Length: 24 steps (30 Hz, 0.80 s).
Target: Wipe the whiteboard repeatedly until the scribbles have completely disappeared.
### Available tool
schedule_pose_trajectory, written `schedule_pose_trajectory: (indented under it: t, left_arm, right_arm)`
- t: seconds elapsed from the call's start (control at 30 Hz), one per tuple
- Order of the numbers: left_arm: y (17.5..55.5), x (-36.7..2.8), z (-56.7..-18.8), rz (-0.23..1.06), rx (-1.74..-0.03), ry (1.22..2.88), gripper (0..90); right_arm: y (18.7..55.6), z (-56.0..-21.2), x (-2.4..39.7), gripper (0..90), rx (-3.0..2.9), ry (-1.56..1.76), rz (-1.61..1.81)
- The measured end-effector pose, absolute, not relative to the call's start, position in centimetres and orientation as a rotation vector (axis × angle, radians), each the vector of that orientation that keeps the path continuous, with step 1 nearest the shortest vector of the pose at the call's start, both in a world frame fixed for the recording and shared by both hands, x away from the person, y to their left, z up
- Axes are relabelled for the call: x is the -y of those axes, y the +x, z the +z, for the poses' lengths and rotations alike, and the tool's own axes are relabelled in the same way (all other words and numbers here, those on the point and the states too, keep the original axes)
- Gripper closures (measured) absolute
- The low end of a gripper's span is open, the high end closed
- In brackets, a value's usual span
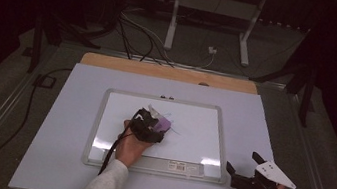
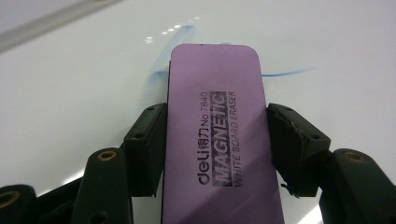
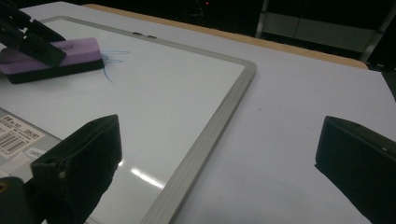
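We are mid-wipe: left gripper (image 2: pixel 217 154) pinches the purple eraser (image 2: pixel 217 135) flat on the whiteboard (image 1: pixel 191 128), against blue marks (image 2: pixel 285 73). Right gripper (image 1: pixel 245 173) rests beside the board, jaws spread, empty. Next, we judge, sweep across the remaining strokes.

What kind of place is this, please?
Probably a lab set up for recording: a whiteboard on a white table, loose cables on the floor and a bare stand behind.

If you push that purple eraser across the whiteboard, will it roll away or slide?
It will probably slide, not roll: the purple eraser is a flat block lying broad side down on the glossy whiteboard. It looks stiff, keeping its shape between the left gripper pads. Its print says magnetic, so it may cling a little.
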<state>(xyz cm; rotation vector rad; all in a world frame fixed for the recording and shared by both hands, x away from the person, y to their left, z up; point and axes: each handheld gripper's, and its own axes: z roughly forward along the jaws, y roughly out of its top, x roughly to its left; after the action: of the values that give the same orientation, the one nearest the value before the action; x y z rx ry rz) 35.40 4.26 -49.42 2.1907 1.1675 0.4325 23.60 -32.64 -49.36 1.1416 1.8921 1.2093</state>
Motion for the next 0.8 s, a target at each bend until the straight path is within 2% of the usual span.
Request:
schedule_pose_trajectory:
  t: [0.1, 0.23, 0.53, 0.63, 0.8]
  left_arm:
    - [36.1, -5.6, -49.4, 0.484, -1.238, 2.168, 42.0]
    - [36.5, -6.4, -49.4, 0.471, -1.279, 2.143, 42.1]
    - [34.9, -2.7, -49.6, 0.351, -1.067, 2.211, 42.0]
    - [35.0, -2.8, -49.5, 0.362, -1.066, 2.22, 42.0]
    - [36.2, -4.7, -49.4, 0.465, -1.185, 2.202, 42.1]
  right_arm:
    - [23.6, -49.4, 32.7, 0.9, -1.892, 1.142, 1.21]
    - [23.6, -49.4, 32.6, 0.9, -1.896, 1.139, 1.206]
    - [23.6, -49.4, 32.5, 0.9, -1.898, 1.14, 1.208]
    - [23.6, -49.4, 32.6, 0.9, -1.896, 1.141, 1.208]
    - [23.6, -49.3, 32.6, 0.9, -1.893, 1.14, 1.208]
